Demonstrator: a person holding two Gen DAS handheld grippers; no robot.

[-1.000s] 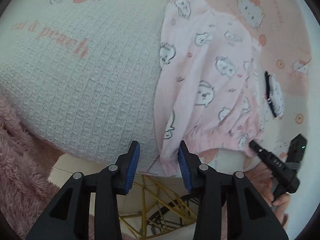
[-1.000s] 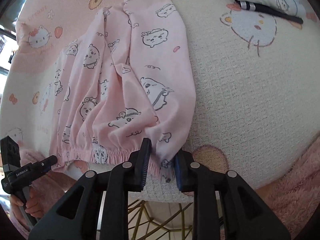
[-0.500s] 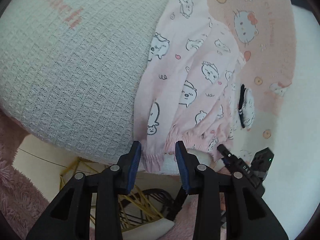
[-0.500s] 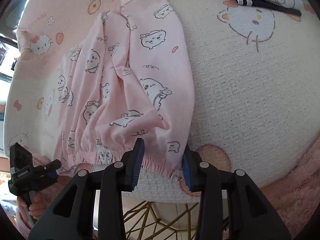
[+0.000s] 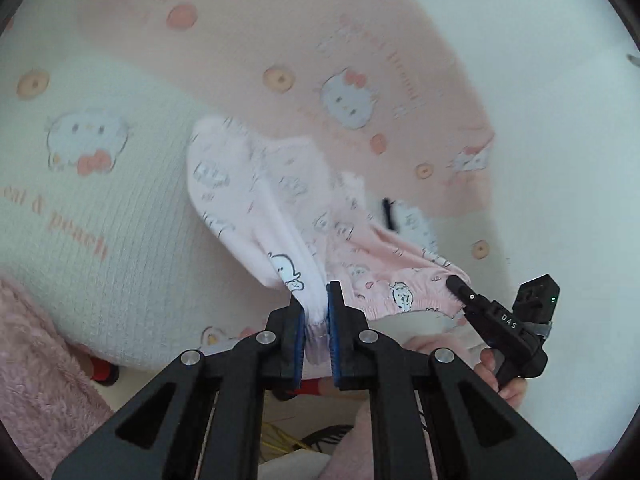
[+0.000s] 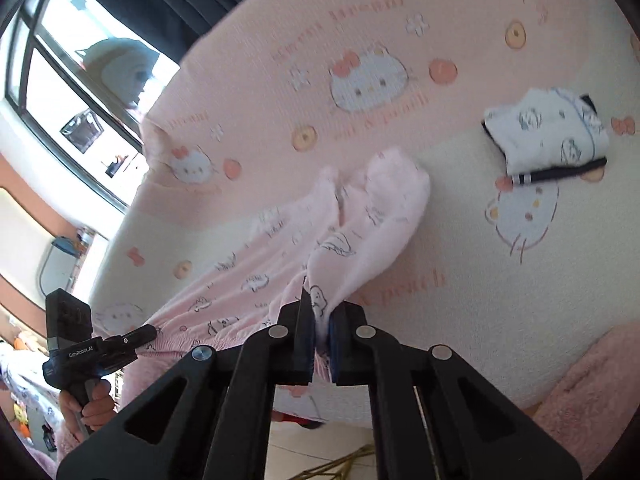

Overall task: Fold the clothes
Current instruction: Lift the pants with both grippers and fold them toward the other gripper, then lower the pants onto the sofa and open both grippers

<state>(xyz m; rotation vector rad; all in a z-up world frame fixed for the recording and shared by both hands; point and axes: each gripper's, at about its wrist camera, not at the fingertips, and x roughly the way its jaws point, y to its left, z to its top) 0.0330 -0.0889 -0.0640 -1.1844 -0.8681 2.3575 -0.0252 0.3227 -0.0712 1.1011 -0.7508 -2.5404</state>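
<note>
Pink pajama pants (image 6: 360, 232) between jaws

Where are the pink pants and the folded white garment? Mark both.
pink pants (image 6: 372, 236), right wrist view, on the lifted leg above the gripper.
folded white garment (image 6: 548, 136), right wrist view, on the middle of its top face.

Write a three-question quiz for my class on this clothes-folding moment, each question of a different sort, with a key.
1. True or false: both tools grip the pink pyjama trousers.
2. Which part does the left tool clamp? A) elastic waistband B) leg cuff C) nothing
3. Fill in: a folded ____ garment with dark trim lies on the cat-print bed cover.

Key: 1 true, the right tool too; 2 A; 3 white.
</note>
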